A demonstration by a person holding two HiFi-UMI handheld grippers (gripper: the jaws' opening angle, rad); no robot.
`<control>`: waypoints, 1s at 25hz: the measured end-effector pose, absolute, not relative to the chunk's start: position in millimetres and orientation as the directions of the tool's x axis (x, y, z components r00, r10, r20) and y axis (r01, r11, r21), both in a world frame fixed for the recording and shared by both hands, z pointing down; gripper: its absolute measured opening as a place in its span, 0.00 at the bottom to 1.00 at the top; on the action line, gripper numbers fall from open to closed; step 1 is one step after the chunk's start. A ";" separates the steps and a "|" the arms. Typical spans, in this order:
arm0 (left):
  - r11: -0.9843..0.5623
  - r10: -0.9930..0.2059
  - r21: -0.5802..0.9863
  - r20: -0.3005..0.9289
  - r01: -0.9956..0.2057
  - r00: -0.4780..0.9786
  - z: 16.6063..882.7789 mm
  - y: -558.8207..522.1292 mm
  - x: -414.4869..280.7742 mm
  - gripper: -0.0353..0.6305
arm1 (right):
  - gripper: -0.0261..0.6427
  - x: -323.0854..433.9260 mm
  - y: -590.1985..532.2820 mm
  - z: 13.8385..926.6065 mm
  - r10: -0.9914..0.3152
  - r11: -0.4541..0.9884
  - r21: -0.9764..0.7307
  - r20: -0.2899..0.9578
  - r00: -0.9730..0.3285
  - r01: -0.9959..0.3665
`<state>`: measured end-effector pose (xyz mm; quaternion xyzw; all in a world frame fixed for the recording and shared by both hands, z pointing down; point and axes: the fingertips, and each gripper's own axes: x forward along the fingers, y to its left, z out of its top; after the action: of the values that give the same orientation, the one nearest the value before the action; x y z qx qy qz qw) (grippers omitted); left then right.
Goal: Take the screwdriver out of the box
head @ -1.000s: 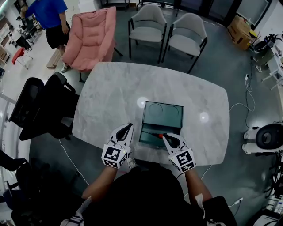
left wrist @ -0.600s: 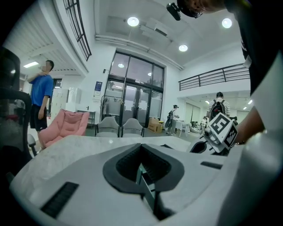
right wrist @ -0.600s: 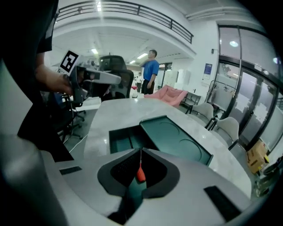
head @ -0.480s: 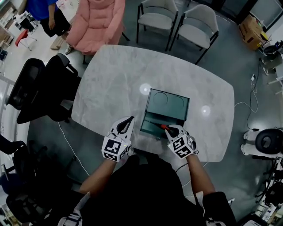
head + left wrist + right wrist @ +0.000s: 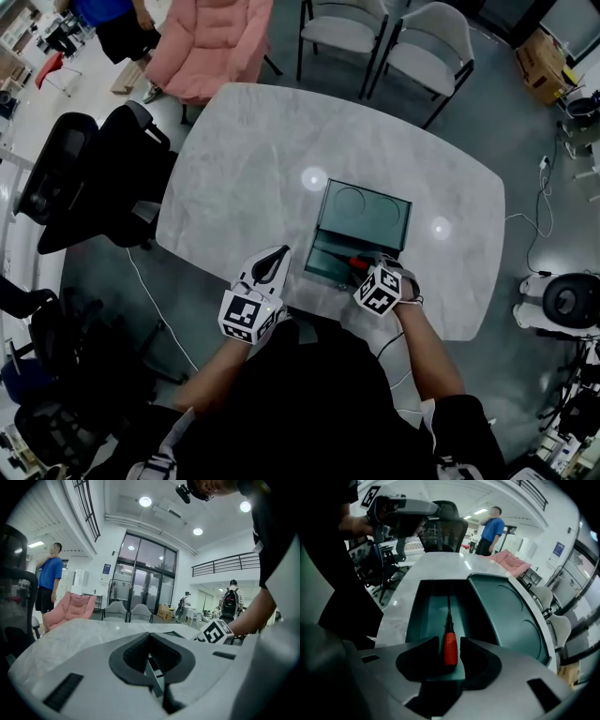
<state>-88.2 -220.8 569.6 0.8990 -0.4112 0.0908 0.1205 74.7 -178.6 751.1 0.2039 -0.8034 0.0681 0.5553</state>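
Note:
The green box (image 5: 330,272) lies open on the marble table (image 5: 244,178), its lid (image 5: 364,214) folded back. Inside lies the screwdriver (image 5: 359,263), with a red handle and a black shaft (image 5: 448,618). My right gripper (image 5: 372,275) points steeply down into the box (image 5: 415,616). In the right gripper view its jaws (image 5: 450,640) are opening, with the red handle between them and a thin gap on each side. My left gripper (image 5: 273,266) hovers at the table's near edge left of the box, shut and empty (image 5: 150,637).
A black office chair (image 5: 103,178) stands at the table's left. A pink armchair (image 5: 211,42) and two grey chairs (image 5: 427,52) stand beyond the far edge. A person in blue (image 5: 117,23) is at the far left. My body is against the near edge.
My right gripper has sunk toward the box and tipped nose-down over the red handle. The left gripper has stayed almost where it was.

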 end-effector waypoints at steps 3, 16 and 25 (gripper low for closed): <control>-0.627 -0.720 0.146 0.268 -0.765 0.641 571.9 -220.9 -91.3 0.06 | 0.28 78.5 -180.0 764.1 -0.220 0.939 0.138 0.945 -0.241 -0.316; -0.614 -0.726 0.162 0.268 -0.772 0.633 575.4 -224.3 -96.2 0.06 | 0.22 69.3 -183.0 776.9 -0.166 0.953 0.103 0.965 -0.205 -0.285; -0.615 -0.724 0.164 0.270 -0.771 0.635 576.2 -219.4 -96.3 0.06 | 0.21 71.8 -180.6 781.1 -0.137 0.958 0.085 0.974 -0.179 -0.274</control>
<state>-96.3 -219.4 576.2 0.8943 -0.4180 0.0886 0.1333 71.8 -180.6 781.1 0.1341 -0.7658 0.0545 0.6266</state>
